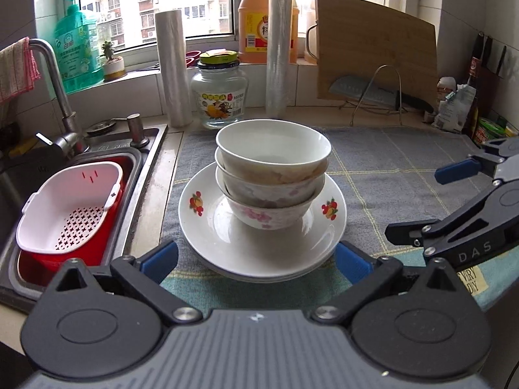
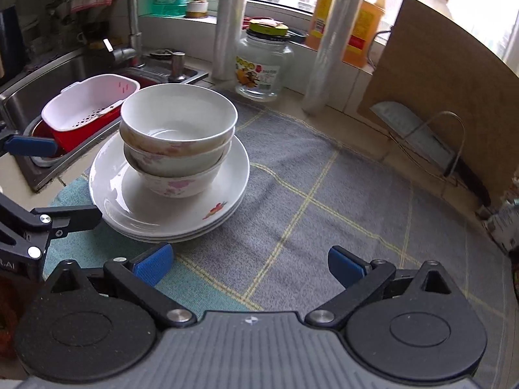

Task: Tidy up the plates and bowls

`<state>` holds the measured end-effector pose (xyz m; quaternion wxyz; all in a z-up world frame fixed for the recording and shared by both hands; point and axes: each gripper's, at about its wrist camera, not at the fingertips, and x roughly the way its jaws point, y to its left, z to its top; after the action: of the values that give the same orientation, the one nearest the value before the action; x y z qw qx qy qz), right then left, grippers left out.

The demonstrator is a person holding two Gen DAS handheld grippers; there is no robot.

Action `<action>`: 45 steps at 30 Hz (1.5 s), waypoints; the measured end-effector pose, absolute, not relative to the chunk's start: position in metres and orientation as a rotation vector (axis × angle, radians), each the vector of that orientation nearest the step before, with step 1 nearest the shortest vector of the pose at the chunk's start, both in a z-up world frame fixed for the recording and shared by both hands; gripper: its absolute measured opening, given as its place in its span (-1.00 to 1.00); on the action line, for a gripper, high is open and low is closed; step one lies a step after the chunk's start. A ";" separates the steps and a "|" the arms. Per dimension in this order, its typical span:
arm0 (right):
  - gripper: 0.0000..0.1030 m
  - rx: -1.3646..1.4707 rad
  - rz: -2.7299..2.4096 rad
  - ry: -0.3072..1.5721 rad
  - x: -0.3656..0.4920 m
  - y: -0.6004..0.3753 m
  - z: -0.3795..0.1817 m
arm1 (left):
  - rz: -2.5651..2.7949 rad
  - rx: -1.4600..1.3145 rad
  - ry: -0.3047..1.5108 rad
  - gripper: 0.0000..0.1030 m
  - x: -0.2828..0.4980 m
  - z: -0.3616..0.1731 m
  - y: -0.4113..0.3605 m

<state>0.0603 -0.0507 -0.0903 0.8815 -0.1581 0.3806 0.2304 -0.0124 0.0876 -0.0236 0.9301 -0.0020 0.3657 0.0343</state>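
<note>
Three nested bowls [image 1: 272, 175] sit on stacked plates [image 1: 259, 246] at the mat's [image 1: 405, 175] sink-side edge; plate count indistinct. Left gripper [image 1: 256, 259] and right gripper [image 2: 249, 264] both gape, empty. Cleaver [image 1: 363, 92] partly hidden behind rack.

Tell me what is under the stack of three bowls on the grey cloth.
The three stacked bowls stand on a white plate with fruit prints. More plate rims show beneath it; their exact number is unclear, and their faces are covered.

"DAS" in pale letters on black right gripper arm [image 1: 470, 240], right edge; bottle and jar labels too blurred to read.
</note>
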 end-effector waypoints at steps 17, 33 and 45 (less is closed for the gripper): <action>1.00 -0.134 0.335 0.799 -0.015 -0.086 -0.063 | 0.214 -0.088 0.781 0.98 -0.075 0.017 0.054; 1.00 -0.129 0.327 0.788 -0.020 -0.083 -0.060 | 0.241 -0.083 0.764 0.99 -0.081 0.024 0.055; 1.00 -0.116 0.321 0.779 -0.016 -0.085 -0.056 | 0.239 -0.096 0.753 0.99 -0.077 0.029 0.055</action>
<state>-0.0161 -0.0851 -0.0562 0.9109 -0.0563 0.3780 0.1557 -0.0772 0.0548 0.0289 0.9218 -0.0465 0.3668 0.1164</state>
